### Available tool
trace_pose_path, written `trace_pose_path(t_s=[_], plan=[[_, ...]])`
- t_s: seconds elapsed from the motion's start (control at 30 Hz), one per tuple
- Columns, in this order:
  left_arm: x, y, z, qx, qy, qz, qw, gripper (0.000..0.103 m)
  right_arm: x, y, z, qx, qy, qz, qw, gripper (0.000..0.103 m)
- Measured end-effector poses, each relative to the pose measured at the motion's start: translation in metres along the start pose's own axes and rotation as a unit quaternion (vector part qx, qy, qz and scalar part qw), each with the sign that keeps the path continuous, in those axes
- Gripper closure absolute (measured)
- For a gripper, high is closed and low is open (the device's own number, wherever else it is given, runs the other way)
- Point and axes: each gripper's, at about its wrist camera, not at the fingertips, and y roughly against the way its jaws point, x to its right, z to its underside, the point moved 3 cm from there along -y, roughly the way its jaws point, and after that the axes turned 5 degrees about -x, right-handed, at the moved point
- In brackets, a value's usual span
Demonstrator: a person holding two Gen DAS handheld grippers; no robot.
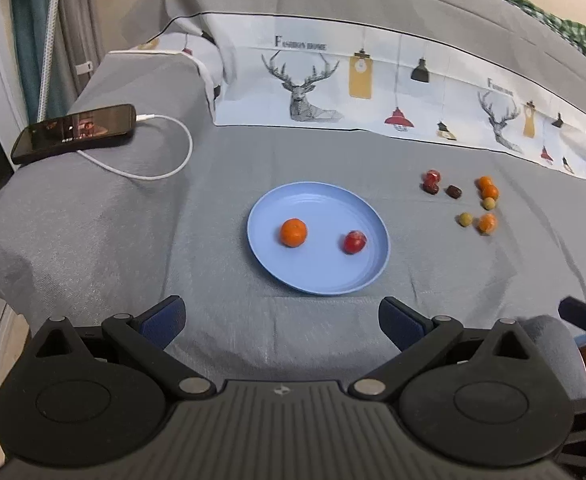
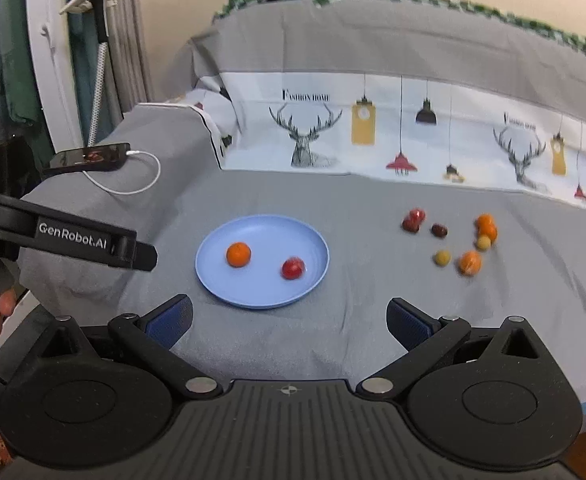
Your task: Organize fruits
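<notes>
A blue plate [image 1: 333, 280] lies mid-table on grey cloth and holds an orange [image 1: 293, 232] and a red fruit [image 1: 354, 242]. It also shows in the right wrist view [image 2: 229, 288]. Several loose fruits lie to its right: red and dark ones [image 1: 431, 182], small oranges [image 1: 487, 188] and greenish ones [image 1: 465, 219]; they show in the right wrist view too [image 2: 469, 263]. My left gripper [image 1: 281, 320] is open and empty, near the plate's front edge. My right gripper [image 2: 289, 322] is open and empty, short of the plate. The left gripper's finger [image 2: 93, 240] shows at the left of the right wrist view.
A phone [image 1: 75, 133] with a white cable [image 1: 165, 168] lies on a raised, cloth-covered ledge at the back left. A cloth printed with deer and lamps [image 1: 373, 84] rises behind the table. Curtains and a pole stand at the far left.
</notes>
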Motion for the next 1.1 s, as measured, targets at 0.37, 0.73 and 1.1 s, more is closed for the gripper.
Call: trace_pose_path(t_s=[0.37, 0.73, 1.1], plan=[[0.0, 0.04, 0.009, 0.047, 0.001, -0.002, 0.9989, 0.0, -0.007, 0.031, 0.001, 0.039, 0.013, 0.005, 0.999, 0.001], [-0.007, 0.051, 0.012, 0.06, 0.011, 0.001, 0.9981, 0.0, -0.017, 0.042, 0.002, 0.055, 0.031, 0.004, 0.998, 0.001], [-0.008, 0.051, 0.012, 0.061, 0.008, -0.002, 0.9981, 0.0, -0.017, 0.041, 0.001, 0.055, 0.03, 0.004, 0.998, 0.001]])
